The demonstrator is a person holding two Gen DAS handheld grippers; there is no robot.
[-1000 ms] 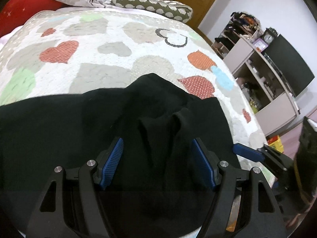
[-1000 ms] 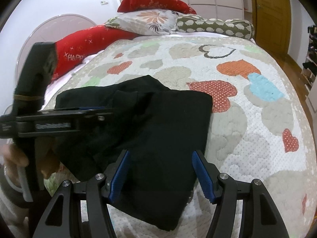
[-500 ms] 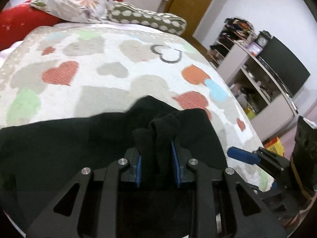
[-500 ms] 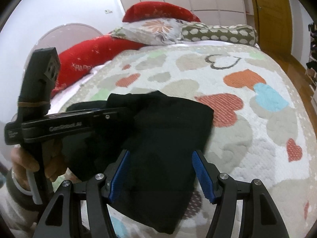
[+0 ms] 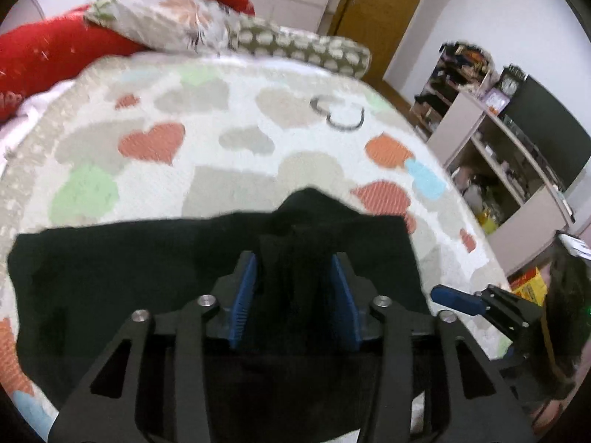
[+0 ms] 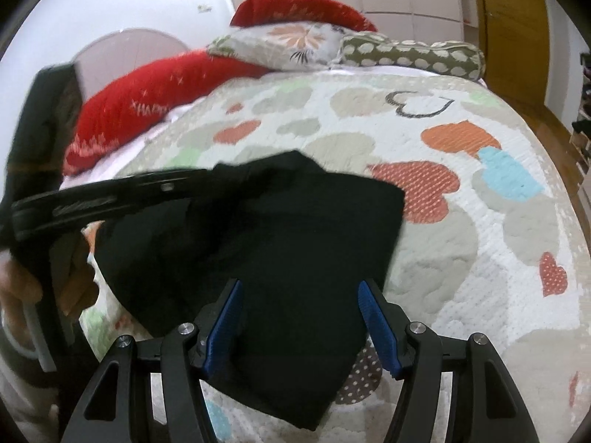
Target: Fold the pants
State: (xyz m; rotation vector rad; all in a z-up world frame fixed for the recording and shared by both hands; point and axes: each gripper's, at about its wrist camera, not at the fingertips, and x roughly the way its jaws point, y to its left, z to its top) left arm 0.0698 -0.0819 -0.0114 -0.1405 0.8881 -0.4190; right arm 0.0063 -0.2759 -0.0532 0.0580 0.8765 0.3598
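The black pants (image 6: 280, 258) are being kept on the near part of the bed (image 6: 461, 258), lying over its heart-patterned quilt. A raised bunch of the fabric is being pinched between the blue fingers (image 5: 243, 291) of the left gripper (image 5: 293, 288). The right gripper (image 6: 301, 328) is being held with its fingers (image 6: 376, 328) spread wide over the near right portion of the pants, nothing being gripped. Red pillows (image 6: 147, 107) are being seen at the far left.
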